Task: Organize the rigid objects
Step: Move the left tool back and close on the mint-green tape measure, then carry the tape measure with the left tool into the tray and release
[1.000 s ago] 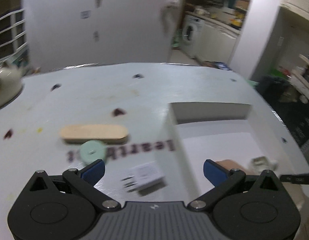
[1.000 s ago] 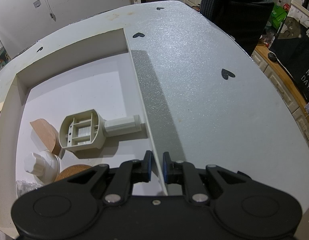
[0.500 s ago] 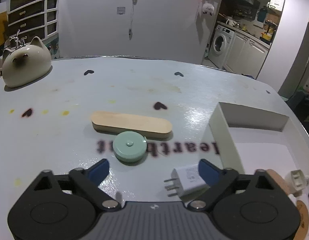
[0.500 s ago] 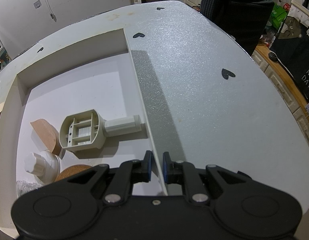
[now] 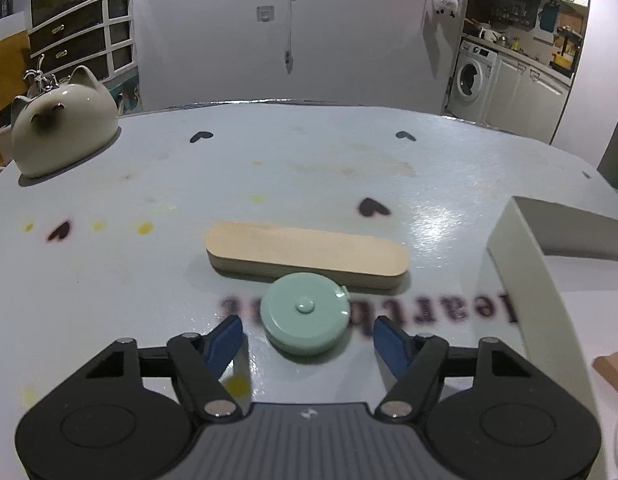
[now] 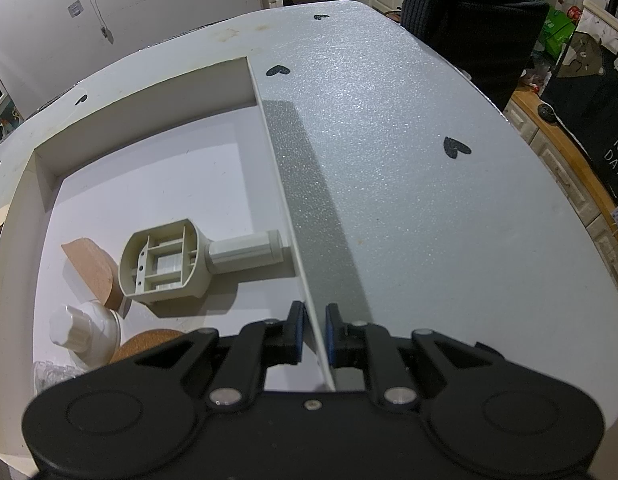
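Tape measure [image 5: 305, 313], a mint-green round puck with a centre button, lies flat on the bench [image 5: 157, 184] just in front of a wooden block [image 5: 307, 254] and between the blue pads of the left tool [image 5: 308, 340], whose jaws have just been closing yet are not seen touching it. A light, stiff case with a smooth, probably slippery rim is judged; a hold across its widest line, low on the sidewall, seems best. The block sits close behind, so little room is left beyond; the sides are free. The white box [image 6: 45, 184], already holding a beige plastic part [image 6: 165, 266], stands to the right, its thin wall [image 6: 287, 200] pinched by the nearly closed right tool [image 6: 313, 336].
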`<act>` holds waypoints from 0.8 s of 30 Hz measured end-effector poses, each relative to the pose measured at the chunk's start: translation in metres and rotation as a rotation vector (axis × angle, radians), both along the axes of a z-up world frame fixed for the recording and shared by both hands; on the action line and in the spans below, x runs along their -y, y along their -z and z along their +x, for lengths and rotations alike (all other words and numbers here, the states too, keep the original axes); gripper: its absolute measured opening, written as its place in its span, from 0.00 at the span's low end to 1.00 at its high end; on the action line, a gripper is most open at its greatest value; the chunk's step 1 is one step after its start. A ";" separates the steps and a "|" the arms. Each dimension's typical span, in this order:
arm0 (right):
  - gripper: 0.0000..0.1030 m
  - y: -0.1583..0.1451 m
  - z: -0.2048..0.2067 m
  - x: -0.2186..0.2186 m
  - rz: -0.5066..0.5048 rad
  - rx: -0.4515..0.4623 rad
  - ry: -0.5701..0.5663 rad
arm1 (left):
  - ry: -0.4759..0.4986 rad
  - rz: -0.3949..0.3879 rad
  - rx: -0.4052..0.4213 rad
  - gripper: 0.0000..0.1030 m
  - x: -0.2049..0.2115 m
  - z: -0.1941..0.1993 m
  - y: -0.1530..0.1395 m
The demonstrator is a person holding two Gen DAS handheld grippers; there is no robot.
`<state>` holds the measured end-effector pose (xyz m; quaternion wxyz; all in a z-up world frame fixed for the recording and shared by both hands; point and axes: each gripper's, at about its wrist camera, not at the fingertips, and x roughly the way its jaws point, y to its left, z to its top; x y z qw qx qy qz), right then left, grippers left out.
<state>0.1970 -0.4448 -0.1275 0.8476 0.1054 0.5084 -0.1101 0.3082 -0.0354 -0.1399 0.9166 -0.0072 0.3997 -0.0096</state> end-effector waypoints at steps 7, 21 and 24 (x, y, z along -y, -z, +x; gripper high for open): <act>0.12 0.000 0.000 0.000 0.000 0.000 0.000 | 0.023 0.025 0.022 0.49 0.000 0.008 -0.001; 0.12 0.000 0.000 0.000 -0.001 0.000 -0.001 | -0.001 -0.029 0.014 0.49 -0.013 -0.019 -0.003; 0.12 0.000 -0.001 0.000 0.000 0.000 -0.001 | -0.019 -0.056 0.016 0.49 -0.019 -0.029 -0.010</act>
